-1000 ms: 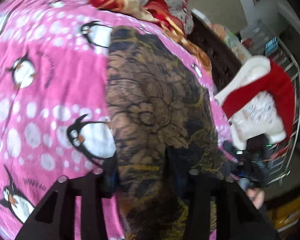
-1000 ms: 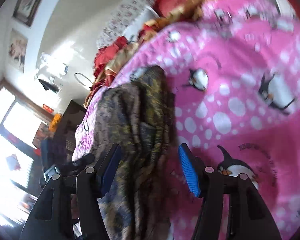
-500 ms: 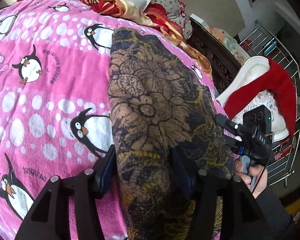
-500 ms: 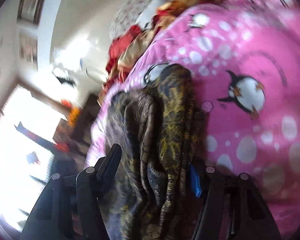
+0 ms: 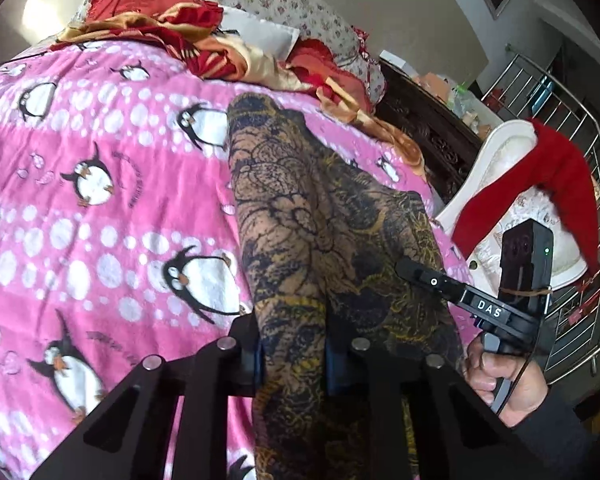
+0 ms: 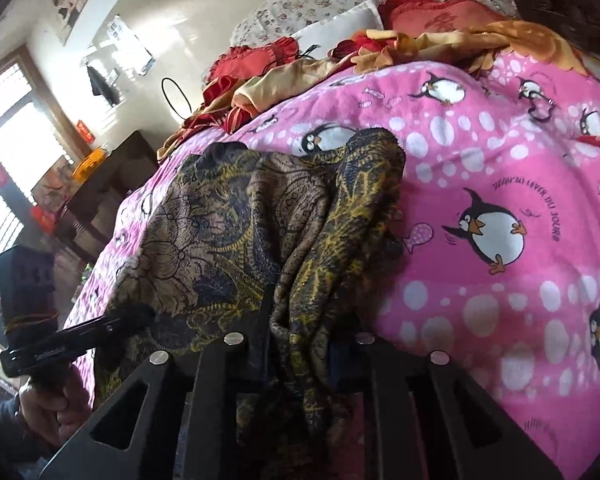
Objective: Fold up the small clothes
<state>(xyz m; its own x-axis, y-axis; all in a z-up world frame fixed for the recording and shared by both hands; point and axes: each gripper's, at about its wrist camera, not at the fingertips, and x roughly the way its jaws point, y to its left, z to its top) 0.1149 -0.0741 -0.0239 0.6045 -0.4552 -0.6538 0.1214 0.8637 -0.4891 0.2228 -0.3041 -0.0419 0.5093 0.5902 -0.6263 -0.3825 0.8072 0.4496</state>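
A brown, black and yellow patterned garment (image 5: 320,216) lies lengthwise on a pink penguin blanket (image 5: 100,208). My left gripper (image 5: 292,346) holds its near edge, jaws closing, with the fabric bunched and pressed between the pads. In the right wrist view the same garment (image 6: 228,220) is gathered into folds, and my right gripper (image 6: 300,340) is closing with a thick fold pinched between its pads. Each gripper shows in the other's view: the right gripper (image 5: 414,274) at the garment's right edge, the left gripper (image 6: 128,316) at its left edge. A hand (image 5: 496,380) grips the right one.
Red and gold bedding (image 5: 172,28) and floral pillows (image 5: 284,4) are heaped at the far end of the bed. Right of the bed stand a dark wooden cabinet (image 5: 424,128), a white chair with a red cloth (image 5: 540,176) and a metal rack (image 5: 580,128). A bright window (image 6: 4,136) is at left.
Both pairs of jaws have narrowed onto the garment's near edge. The fabric between them is now bunched and lifted a little. The right wrist view has rolled.
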